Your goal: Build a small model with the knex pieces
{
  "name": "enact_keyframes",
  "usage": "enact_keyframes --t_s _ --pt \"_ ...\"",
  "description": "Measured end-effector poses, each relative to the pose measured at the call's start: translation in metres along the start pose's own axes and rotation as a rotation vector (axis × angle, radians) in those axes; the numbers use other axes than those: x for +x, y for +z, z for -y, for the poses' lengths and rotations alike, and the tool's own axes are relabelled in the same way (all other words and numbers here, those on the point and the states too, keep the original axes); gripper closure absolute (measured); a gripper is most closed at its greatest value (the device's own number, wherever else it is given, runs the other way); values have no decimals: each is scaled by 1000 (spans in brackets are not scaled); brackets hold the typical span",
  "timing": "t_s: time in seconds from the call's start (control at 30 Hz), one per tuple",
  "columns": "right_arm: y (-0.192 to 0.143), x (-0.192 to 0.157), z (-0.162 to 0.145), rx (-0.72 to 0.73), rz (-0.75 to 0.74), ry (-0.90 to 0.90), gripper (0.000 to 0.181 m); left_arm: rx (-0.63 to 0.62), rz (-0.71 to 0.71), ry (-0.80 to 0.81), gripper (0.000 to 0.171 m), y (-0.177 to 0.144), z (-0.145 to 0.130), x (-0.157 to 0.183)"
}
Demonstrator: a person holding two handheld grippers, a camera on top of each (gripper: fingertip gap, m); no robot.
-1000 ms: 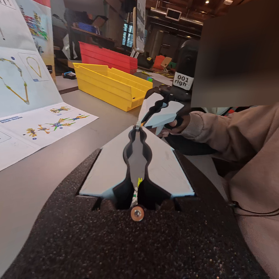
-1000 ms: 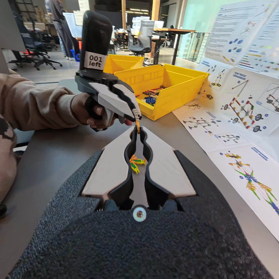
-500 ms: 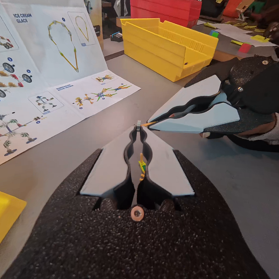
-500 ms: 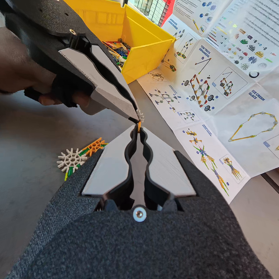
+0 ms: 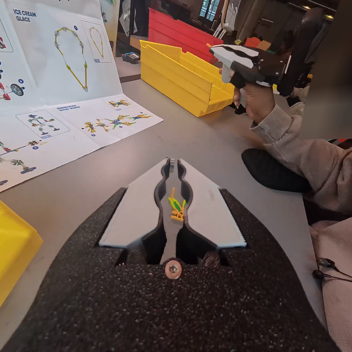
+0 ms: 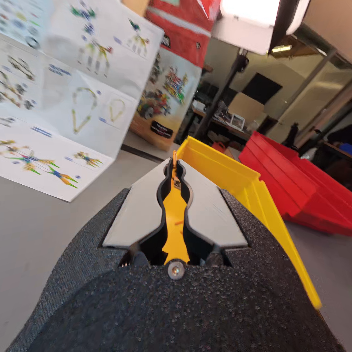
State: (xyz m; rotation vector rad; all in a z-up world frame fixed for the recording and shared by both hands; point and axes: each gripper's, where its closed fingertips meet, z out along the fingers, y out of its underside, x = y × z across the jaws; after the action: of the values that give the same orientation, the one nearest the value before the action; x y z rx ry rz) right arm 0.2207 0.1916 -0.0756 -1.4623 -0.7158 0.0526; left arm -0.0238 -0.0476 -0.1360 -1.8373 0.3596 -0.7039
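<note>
The small grey connector piece (image 5: 172, 165) sits pinched edge-on at the very tips of the left tongs (image 5: 173, 162), which are clenched on it low over the grey desk (image 5: 190, 137), so its faces stay free on both sides. Below, seen through the gap between the fingers, a small orange, yellow and green assembly (image 5: 177, 206) lies flat on the desk. The right tongs (image 6: 174, 162) are clenched on a thin orange rod (image 6: 174, 159), its end poking past the tips; in the left view they are raised far right, above the yellow bin (image 5: 182, 76), well apart from the left pair. The instruction sheet (image 5: 62, 122) lies at far left, folded up behind, and another yellow bin corner (image 5: 15, 247) sits near left. Open desk stretches between sheet and bin, but a sleeved arm (image 5: 304, 162) bounds it on the right.
</note>
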Motion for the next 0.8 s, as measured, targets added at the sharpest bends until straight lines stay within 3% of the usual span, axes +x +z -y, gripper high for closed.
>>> enact_keyframes --t_s 0.1,0.17,0.23,0.3,0.4,0.57,0.67,0.8 --pt "12 33 -63 -196 -43 63 164 -8 -34 -30 165 5 -5 4" --pt "13 39 -65 -185 -60 101 152 -11 -58 -43 166 7 -7 6" --pt "8 31 -37 -62 -32 96 145 -5 -70 -54 169 6 -6 8" --pt "-2 2 -2 80 78 80 146 2 -68 -54 171 5 -4 8" --pt "-21 -69 36 215 339 24 150 8 -35 -36 171 0 -1 0" --pt "-43 -176 37 233 610 -250 152 -36 -2 -9 166 -17 3 -20" --pt "-51 -205 28 220 697 -316 156 -189 -181 79 155 -37 -11 4" --pt "-51 -209 22 190 737 -286 159 -486 -335 258 148 -64 -62 35"
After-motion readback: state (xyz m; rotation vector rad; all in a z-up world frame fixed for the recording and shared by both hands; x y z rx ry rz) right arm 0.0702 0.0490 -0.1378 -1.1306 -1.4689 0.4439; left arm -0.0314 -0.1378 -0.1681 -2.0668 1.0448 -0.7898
